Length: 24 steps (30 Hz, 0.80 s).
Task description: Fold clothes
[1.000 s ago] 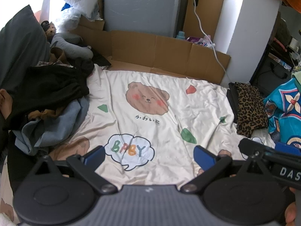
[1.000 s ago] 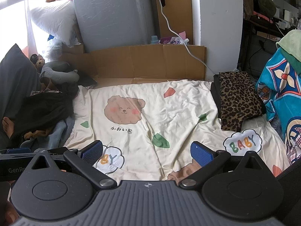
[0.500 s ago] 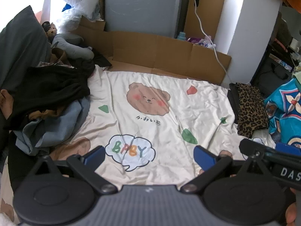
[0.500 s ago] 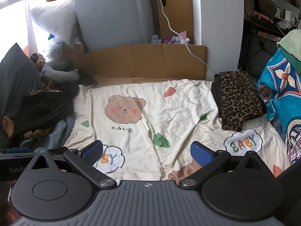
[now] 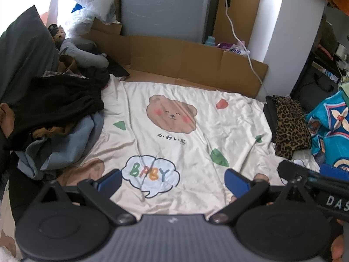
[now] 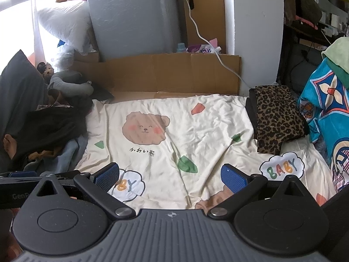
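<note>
A heap of unfolded clothes, black on top with blue-grey and brown beneath, lies at the left (image 5: 54, 118) (image 6: 48, 131). A folded leopard-print garment (image 5: 290, 124) (image 6: 277, 120) rests at the right edge of the bed. Between them spreads a cream sheet with a bear print (image 5: 174, 135) (image 6: 165, 139). My left gripper (image 5: 172, 180) hovers open over the near part of the sheet, nothing between its blue pads. My right gripper (image 6: 170, 174) is open too and holds nothing. Each gripper's body shows at the edge of the other's view.
A cardboard barrier (image 5: 185, 63) (image 6: 170, 74) lines the far edge of the bed, with a grey appliance (image 6: 135, 19) and a white cable (image 6: 209, 41) behind it. Plush toys (image 6: 65, 80) and a dark pillow (image 5: 19, 65) sit far left. A bright blue patterned fabric (image 6: 327, 113) stands right.
Both views have shifted very slightly; the grippers stay open and nothing on the bed has moved.
</note>
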Each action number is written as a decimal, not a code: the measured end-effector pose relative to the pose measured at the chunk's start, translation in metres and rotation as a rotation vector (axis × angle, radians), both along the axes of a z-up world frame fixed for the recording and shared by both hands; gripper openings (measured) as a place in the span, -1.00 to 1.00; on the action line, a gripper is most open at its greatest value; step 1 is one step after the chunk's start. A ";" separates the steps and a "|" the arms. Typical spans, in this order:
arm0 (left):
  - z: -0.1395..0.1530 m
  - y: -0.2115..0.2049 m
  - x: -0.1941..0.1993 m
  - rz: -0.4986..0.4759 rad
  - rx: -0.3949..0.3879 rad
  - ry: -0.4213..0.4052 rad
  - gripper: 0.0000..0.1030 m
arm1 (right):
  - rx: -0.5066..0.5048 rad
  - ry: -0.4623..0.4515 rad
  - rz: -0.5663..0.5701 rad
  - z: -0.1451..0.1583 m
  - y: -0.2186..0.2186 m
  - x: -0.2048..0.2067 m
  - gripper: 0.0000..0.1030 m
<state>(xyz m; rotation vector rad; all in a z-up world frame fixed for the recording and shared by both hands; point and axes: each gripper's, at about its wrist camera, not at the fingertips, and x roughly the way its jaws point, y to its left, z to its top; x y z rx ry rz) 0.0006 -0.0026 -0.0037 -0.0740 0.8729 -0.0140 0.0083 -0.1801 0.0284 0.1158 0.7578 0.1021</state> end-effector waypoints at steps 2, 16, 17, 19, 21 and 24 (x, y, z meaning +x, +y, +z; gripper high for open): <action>0.000 0.000 0.000 0.000 -0.002 -0.002 0.97 | 0.002 0.001 -0.001 0.000 0.000 0.001 0.99; 0.000 0.003 -0.003 0.009 -0.014 -0.001 0.97 | 0.004 0.012 -0.005 0.000 0.000 0.003 0.99; 0.000 0.003 -0.003 0.010 -0.014 -0.001 0.97 | 0.006 0.011 -0.004 0.000 0.000 0.003 0.99; 0.000 0.003 -0.003 0.011 -0.014 0.000 0.98 | 0.007 0.009 -0.004 0.000 0.001 0.004 0.99; 0.000 0.003 -0.002 0.010 -0.013 0.001 0.98 | 0.007 0.008 -0.006 0.000 0.000 0.004 0.99; 0.001 0.003 0.002 0.009 -0.014 0.005 0.98 | 0.006 0.005 -0.001 -0.001 0.000 0.004 0.99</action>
